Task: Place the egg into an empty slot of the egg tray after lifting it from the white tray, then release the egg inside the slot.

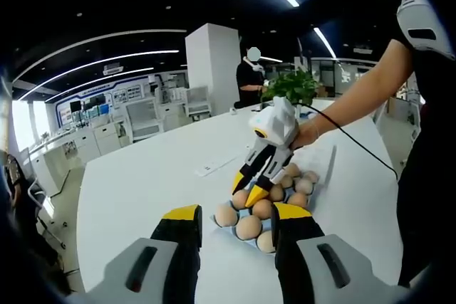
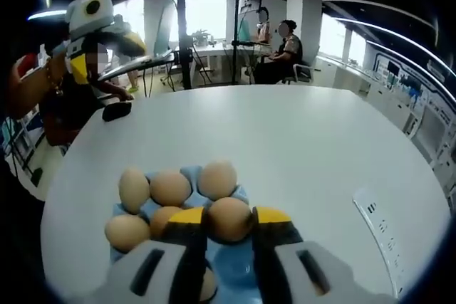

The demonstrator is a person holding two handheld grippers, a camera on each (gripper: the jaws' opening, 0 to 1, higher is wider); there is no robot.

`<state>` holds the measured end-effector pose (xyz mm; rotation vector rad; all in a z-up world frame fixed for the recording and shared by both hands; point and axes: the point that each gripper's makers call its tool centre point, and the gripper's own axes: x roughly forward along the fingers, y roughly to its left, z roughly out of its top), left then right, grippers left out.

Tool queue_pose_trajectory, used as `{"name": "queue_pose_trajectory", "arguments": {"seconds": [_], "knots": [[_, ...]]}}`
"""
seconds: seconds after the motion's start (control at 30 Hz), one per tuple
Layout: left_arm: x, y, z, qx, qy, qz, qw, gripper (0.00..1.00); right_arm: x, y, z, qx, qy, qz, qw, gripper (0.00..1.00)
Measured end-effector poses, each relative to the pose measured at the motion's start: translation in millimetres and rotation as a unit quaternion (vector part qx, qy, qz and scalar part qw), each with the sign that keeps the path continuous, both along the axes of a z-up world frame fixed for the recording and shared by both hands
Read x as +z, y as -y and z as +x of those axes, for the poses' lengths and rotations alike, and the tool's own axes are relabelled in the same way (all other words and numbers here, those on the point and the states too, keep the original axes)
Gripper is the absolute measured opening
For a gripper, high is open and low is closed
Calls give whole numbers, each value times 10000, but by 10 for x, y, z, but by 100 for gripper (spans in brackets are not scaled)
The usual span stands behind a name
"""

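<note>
Now: left tongs [image 1: 231,229] wide, idle above desk [image 1: 142,183], near blue egg tray [image 2: 239,272]. Right tongs [image 2: 229,227] clamped on egg [image 2: 229,218], low over tray slot. Placing step. Next, I judge: settle egg into empty slot, ease jaws apart gently.

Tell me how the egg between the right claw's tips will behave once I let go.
The egg sits over the blue egg tray, so its cup probably stops rolling. The thin shell looks fragile; open the right claw gently. Neighbouring eggs sit close, so knocks seem possible.
</note>
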<state>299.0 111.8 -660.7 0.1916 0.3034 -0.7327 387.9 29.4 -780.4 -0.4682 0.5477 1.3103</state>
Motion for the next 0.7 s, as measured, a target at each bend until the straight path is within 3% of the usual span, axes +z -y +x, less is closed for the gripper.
{"name": "queue_pose_trajectory", "arguments": {"seconds": [0.23, 0.4, 0.53, 0.7], "knots": [[11, -4, 4, -2, 16, 12, 10000, 39, -10, 23, -1, -58, -152, 60, 9998, 25], [34, -6, 8, 3, 48, 3, 10000, 39, -6, 69, -17, -58, -94, 130, 9999, 28], [37, -9, 7, 6, 43, 9, 10000, 39, 169, 78, 3, -232, -161, 616, 9977, 29], [48, -6, 15, 7, 56, 8, 10000, 39, 238, 265, 17, -290, -9, 612, 9977, 28]]}}
